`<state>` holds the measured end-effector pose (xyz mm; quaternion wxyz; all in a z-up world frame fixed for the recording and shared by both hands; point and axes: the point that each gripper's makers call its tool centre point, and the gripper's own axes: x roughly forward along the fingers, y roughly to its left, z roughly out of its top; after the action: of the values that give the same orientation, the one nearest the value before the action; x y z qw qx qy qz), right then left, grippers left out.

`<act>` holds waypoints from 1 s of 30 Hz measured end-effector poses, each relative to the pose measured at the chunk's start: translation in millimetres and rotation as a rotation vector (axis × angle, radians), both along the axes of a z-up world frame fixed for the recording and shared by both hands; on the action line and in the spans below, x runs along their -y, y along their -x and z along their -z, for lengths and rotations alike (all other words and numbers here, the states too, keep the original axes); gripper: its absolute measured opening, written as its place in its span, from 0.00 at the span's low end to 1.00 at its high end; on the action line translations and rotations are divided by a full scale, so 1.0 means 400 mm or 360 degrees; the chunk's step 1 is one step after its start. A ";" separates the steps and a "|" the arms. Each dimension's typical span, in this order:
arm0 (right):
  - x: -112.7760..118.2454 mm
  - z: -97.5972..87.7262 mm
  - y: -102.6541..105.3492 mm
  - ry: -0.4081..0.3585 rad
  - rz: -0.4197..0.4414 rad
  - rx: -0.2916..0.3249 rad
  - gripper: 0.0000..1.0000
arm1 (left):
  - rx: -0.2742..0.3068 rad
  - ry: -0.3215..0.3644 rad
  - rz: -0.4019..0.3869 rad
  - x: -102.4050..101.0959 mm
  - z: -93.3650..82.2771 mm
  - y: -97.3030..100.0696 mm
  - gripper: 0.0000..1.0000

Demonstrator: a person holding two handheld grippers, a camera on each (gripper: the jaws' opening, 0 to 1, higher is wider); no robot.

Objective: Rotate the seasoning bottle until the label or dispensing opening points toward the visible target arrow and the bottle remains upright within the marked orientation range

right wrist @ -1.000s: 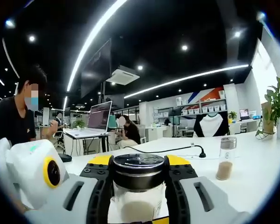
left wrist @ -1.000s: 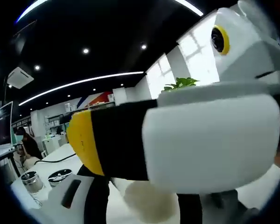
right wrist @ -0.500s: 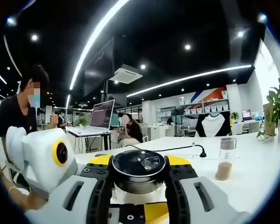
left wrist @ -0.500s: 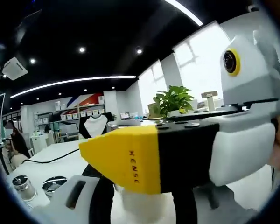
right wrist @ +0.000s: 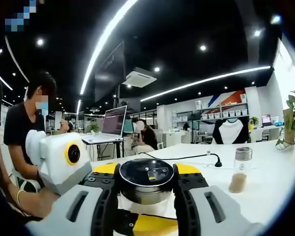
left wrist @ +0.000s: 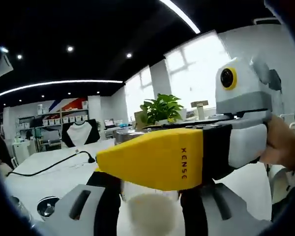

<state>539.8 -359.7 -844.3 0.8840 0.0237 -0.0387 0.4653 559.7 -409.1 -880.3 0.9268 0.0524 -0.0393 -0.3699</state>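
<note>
Here the bottle (right wrist: pixel 146 183) stands upright on the white worktop (right wrist: pixel 270 184), clasped at its black cap between the closed jaws of the right tool (right wrist: pixel 146 196), presumably for turning. The left tool (left wrist: pixel 150 216) flanks its body below; whether it grips, I cannot tell.

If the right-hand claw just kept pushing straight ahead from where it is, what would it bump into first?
The right gripper already has the seasoning bottle between its jaws, so it would press into that at once. Beyond the bottle lies bare white table; a second small bottle stands off to the side, probably out of line.
</note>
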 end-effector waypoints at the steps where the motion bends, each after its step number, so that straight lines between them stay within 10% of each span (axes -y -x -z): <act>1: 0.000 0.001 0.002 0.0005 -0.0016 -0.0002 0.41 | -0.0003 0.0005 0.0010 0.001 0.001 0.002 0.48; 30: 0.018 0.035 0.048 -0.0066 -0.0334 -0.0188 0.40 | -0.0072 0.0128 0.0175 0.011 -0.009 0.032 0.47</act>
<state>520.7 -366.9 -858.2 0.8305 0.0731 0.0065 0.5521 546.8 -413.5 -876.6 0.9070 0.0045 -0.0358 -0.4195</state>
